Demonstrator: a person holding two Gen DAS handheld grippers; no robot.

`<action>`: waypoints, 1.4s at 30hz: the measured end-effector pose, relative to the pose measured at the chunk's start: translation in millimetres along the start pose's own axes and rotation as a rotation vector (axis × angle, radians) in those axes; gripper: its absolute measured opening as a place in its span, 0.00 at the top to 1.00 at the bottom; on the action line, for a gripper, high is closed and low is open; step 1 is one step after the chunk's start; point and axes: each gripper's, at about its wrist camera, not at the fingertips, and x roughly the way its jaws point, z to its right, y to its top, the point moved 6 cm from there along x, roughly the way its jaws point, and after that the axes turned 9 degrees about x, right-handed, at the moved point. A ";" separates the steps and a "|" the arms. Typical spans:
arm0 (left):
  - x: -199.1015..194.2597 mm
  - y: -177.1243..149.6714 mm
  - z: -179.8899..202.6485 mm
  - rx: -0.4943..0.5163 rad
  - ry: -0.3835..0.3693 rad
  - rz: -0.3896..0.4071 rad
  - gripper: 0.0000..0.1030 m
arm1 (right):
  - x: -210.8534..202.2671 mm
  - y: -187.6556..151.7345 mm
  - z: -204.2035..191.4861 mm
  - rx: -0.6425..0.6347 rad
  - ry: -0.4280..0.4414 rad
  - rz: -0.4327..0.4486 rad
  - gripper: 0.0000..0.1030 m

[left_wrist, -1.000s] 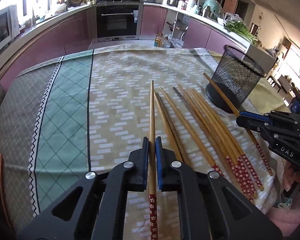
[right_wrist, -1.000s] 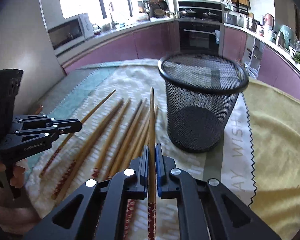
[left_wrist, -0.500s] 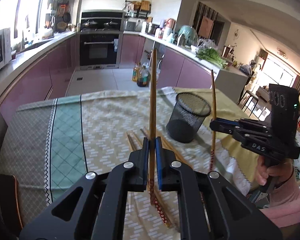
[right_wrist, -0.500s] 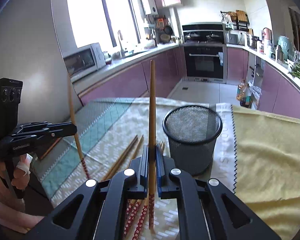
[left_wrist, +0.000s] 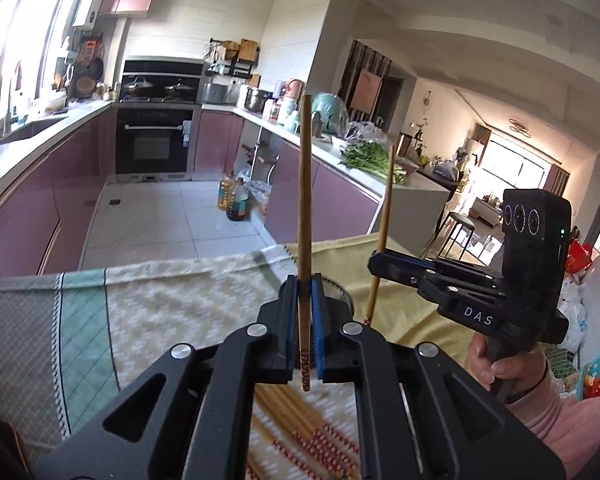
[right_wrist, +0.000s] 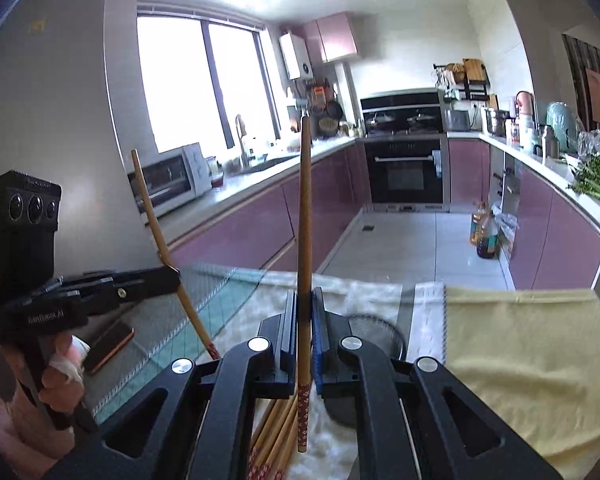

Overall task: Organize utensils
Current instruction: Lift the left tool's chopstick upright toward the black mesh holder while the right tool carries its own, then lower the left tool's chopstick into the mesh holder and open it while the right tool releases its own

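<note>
Nearest the left wrist camera, the left gripper (left_wrist: 305, 312) is clenched on a chopstick (left_wrist: 305, 216), held upright with its red-patterned end hanging just below the jaws. Beneath it, the loose chopsticks (left_wrist: 300, 420) lie bunched on the patterned tablecloth (left_wrist: 172, 312). Just past the fingertips the rim of the black mesh cup (left_wrist: 338, 289) peeks out, mostly hidden by the gripper itself.

To the right in this view, the right gripper (left_wrist: 376, 260) grips a second chopstick (left_wrist: 383, 220), also roughly upright; its lower end hangs close to the cup rim.

The right wrist view shows that second chopstick (right_wrist: 304, 240) head-on, plain wood above and red floral at the bottom, clamped between the blue pads. It shows more of the mesh cup (right_wrist: 376, 328), on the white cloth beside a yellow cloth (right_wrist: 520, 344). Only this view shows a phone (right_wrist: 110, 346) lying on the table's left side, below the left gripper (right_wrist: 174, 276).

Beyond stand purple cabinets and a black oven (left_wrist: 154, 136).
</note>
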 end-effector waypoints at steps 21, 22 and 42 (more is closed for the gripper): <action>95.5 15.8 21.3 0.049 -0.016 -0.097 0.93 | 60.8 17.8 45.9 0.017 -0.109 -0.012 0.95; 98.9 11.8 21.7 0.054 -0.014 -0.109 0.93 | 64.4 13.0 47.7 0.019 -0.112 -0.030 0.94; 148.5 -19.7 0.6 0.053 0.002 -0.213 0.89 | 99.7 -15.6 57.2 0.048 -0.172 -0.187 0.93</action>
